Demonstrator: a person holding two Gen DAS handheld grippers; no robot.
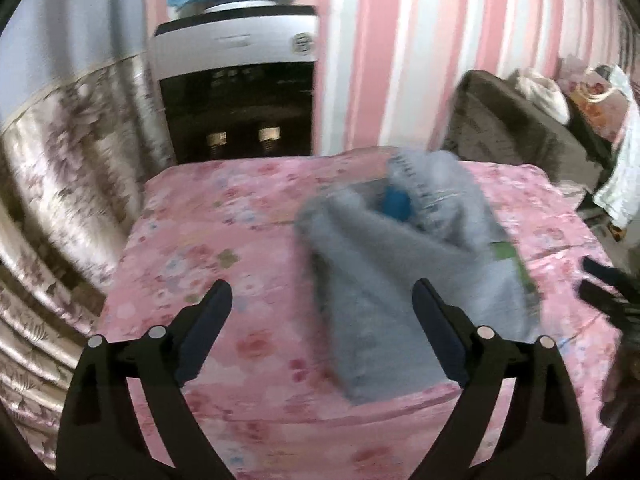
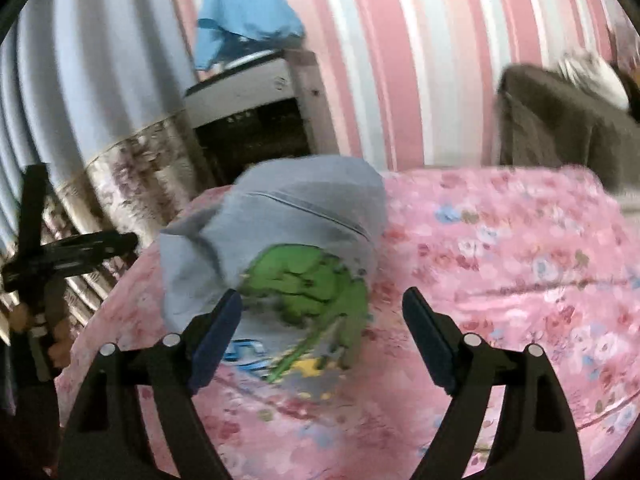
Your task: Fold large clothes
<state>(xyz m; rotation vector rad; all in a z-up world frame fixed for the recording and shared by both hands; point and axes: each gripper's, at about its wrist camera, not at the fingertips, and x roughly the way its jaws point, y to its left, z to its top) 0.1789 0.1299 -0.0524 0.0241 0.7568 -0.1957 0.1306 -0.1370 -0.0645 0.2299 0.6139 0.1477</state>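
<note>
A grey sweatshirt [image 1: 384,264] with a green print lies bunched on the pink floral bedspread [image 1: 224,240]. In the right wrist view the sweatshirt [image 2: 280,232] shows its green print facing up. My left gripper [image 1: 322,292] is open and empty, above the sweatshirt's near left edge. My right gripper [image 2: 322,300] is open and empty, just above the print. The left gripper also shows at the far left of the right wrist view [image 2: 72,252]. The right gripper shows at the right edge of the left wrist view [image 1: 608,284].
A white and black appliance [image 1: 236,92] stands beyond the bed with a blue cloth [image 2: 244,16] on top. A floral curtain [image 1: 60,184] hangs left. A dark brown sofa [image 1: 516,128] with piled items stands at the right. The wall is pink-and-white striped.
</note>
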